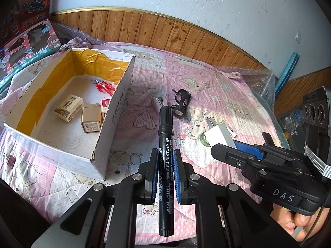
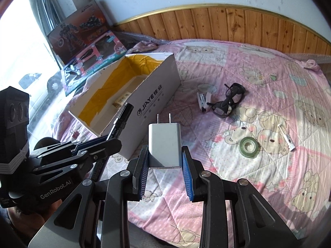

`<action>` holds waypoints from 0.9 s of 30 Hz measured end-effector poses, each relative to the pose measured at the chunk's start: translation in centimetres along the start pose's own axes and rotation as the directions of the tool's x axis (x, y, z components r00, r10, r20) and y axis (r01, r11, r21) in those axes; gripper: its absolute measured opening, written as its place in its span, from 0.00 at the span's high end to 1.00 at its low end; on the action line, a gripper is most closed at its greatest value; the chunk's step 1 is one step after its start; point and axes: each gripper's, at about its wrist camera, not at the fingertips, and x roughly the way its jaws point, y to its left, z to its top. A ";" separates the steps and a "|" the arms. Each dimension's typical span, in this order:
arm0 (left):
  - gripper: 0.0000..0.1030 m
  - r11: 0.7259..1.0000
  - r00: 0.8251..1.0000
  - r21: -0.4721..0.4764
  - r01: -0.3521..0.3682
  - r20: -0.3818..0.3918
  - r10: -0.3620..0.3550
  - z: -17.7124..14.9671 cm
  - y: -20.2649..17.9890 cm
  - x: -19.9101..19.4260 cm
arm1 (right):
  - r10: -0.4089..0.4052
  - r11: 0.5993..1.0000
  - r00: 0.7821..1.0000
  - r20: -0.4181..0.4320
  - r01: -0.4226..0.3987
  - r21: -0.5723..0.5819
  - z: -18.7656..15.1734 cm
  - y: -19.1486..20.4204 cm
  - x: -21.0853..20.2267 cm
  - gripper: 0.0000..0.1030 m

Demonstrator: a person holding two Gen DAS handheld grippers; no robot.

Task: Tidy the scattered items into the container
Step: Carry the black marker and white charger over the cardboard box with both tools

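Left gripper [image 1: 165, 157]: my jaws stand narrow, clamped on a black marker [image 1: 165, 142]. The marker runs lengthwise between the pads, cap pointing forward, held above the quilt [image 1: 227, 86] just right of the box [image 1: 115, 111].

Right gripper [image 2: 165, 159]: jaws at medium width, pads pressing both sides of a white charger [image 2: 164, 143], prongs pointing forward and away from me. It is held above the quilt, near the box's closest corner. A hand [image 1: 298, 221] grips the right tool's handle, seen in the left view.

Box: open-topped white cardboard, yellow tape lining its inner walls, sitting on the quilt at left. Inside I see a tissue pack [image 1: 69, 107], a gold tin [image 1: 91, 117], a red figure [image 1: 105, 86], and a red-and-white item partly hidden behind the near wall.

Loose on the quilt, well apart from the box: black glasses [image 2: 229, 100] touching a small white stapler [image 2: 203, 101]; farther right, a green tape roll [image 2: 249, 145] and a thin white tube [image 2: 286, 137] near it.

Toy boxes [image 2: 91, 47] lean by the wall behind the box.
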 end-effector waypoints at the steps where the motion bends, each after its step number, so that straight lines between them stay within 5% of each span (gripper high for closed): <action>1: 0.86 1.000 1.000 -0.004 0.002 0.002 -0.002 0.1 0.3 -0.1 | 0.001 1.000 1.000 -0.001 -0.001 -0.004 0.2 0.2 0.1 0.69; 27: 0.86 0.993 0.996 -0.116 0.015 0.085 -0.005 3.7 6.5 -2.5 | 0.024 0.988 1.000 -0.008 -0.024 -0.149 6.0 6.6 2.7 0.69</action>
